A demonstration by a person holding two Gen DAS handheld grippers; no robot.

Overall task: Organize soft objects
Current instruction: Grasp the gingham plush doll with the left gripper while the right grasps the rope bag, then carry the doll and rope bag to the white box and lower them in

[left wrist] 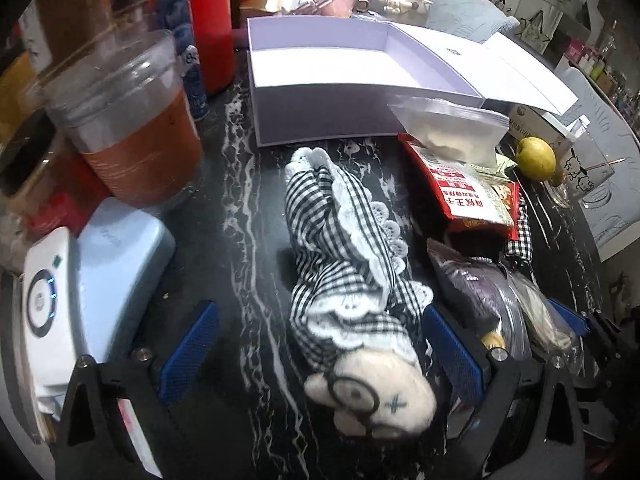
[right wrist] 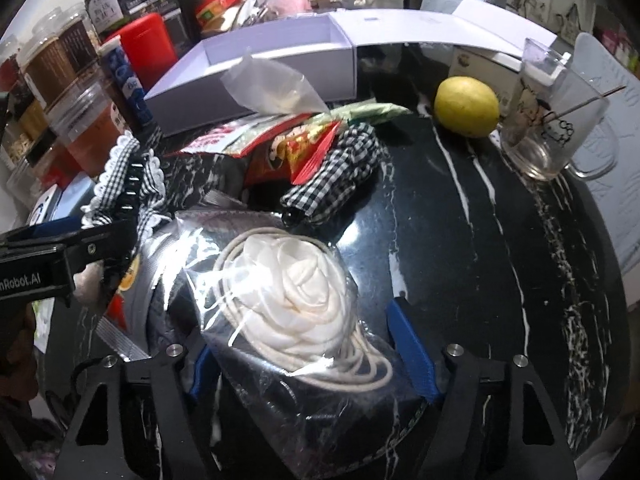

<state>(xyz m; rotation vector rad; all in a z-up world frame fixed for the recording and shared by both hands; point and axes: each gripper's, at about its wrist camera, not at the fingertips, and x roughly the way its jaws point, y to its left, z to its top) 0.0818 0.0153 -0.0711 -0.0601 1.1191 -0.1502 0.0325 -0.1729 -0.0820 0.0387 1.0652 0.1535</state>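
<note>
Left wrist view: empty lavender box point(left wrist: 320, 60) at the far edge of the surface point(left wrist: 240, 208), nothing packed yet. Gingham plush doll point(left wrist: 352, 280) lying just before the box, between the open jaws of left gripper point(left wrist: 320, 352), not visibly pinched. Right of the doll, bagged white fabric flower point(right wrist: 296, 288) between the open jaws of right gripper point(right wrist: 308, 348). Checked cloth point(right wrist: 336, 168) half buried under snack packets point(right wrist: 296, 140); contact hard to judge.
</note>
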